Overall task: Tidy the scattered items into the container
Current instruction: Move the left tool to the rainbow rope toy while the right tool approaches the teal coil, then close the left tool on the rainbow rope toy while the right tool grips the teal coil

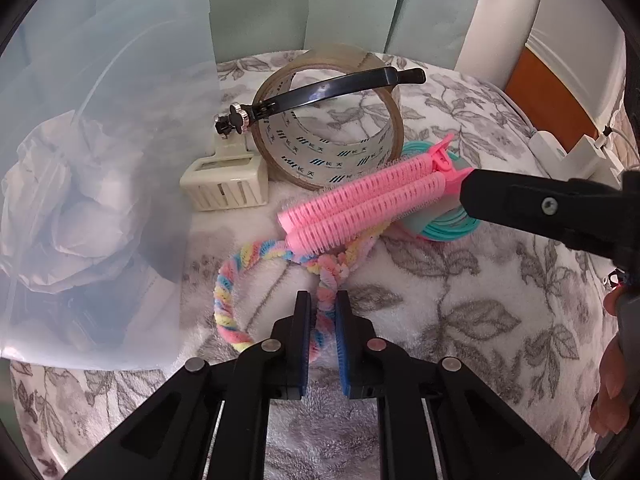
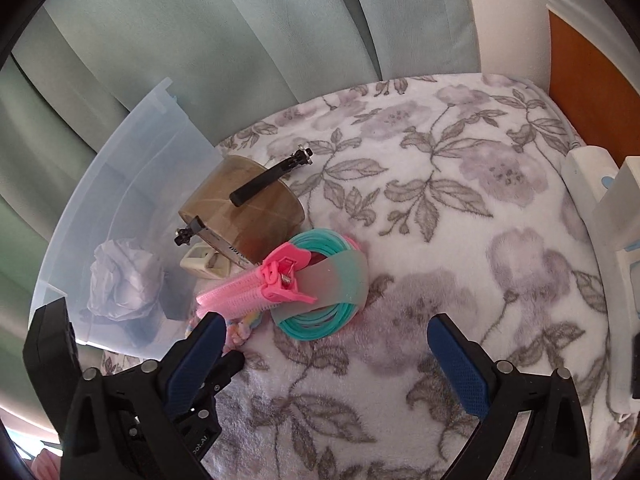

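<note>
Step in hand: pick-up of the braided pastel loop [image 1: 236, 280], which lies on the floral blanket [image 1: 460, 320] just beside the clear container [image 1: 100, 160]. My left tongs [image 1: 323, 312] have their pads closed on one strand of the loop near its knotted end; the rest trails forward and left along the blanket. My right tongs [image 2: 324, 344] stand wide apart and hold nothing, hovering near the teal coiled band [image 2: 320, 316].

The pink hair roller clip [image 1: 360, 204] rests across the loop's far end. Its long axis runs from lower left to upper right in the left wrist view, hinge end toward the right tongs.

Judgement: the next move calls for a lift and a carry left into the container. The clip may drag along as the loop comes free
</note>
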